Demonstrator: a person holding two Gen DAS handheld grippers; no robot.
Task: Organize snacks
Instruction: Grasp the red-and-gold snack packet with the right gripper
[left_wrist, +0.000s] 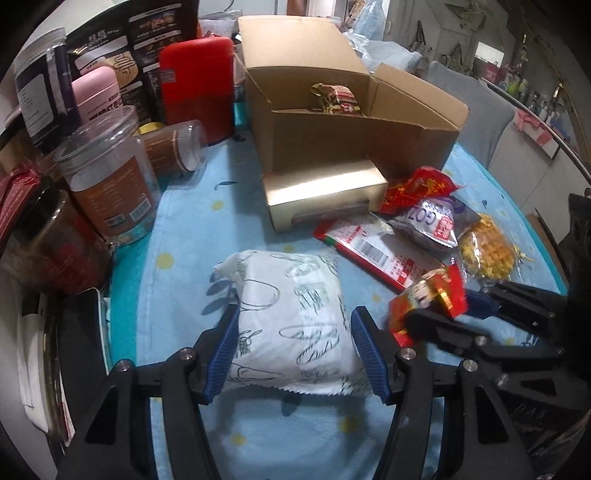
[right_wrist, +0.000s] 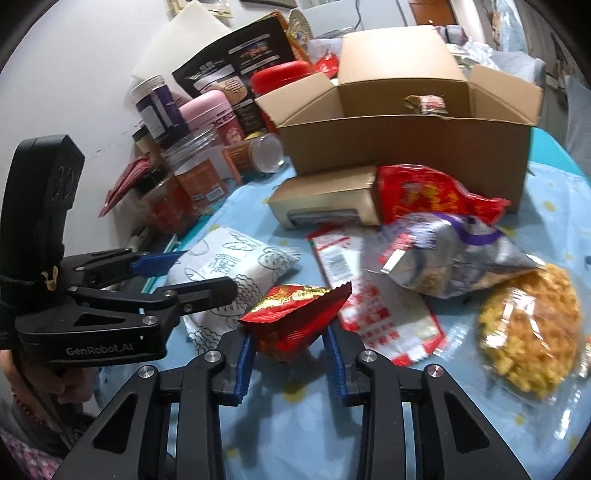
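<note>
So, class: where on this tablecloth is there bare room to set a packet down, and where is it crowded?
Bare cloth lies between the gold box and white packet, and left of both toward the clear jar. Crowded: the snack pile on the right and the jars along the wall.

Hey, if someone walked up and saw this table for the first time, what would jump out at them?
Probably the two grippers, each clamped on a snack: the left gripper on a white printed packet, the right gripper on a small red packet lifted a little. Behind them stands an open cardboard box with one snack inside, and a heap of loose snack bags lies on the blue tablecloth in front of it.
</note>
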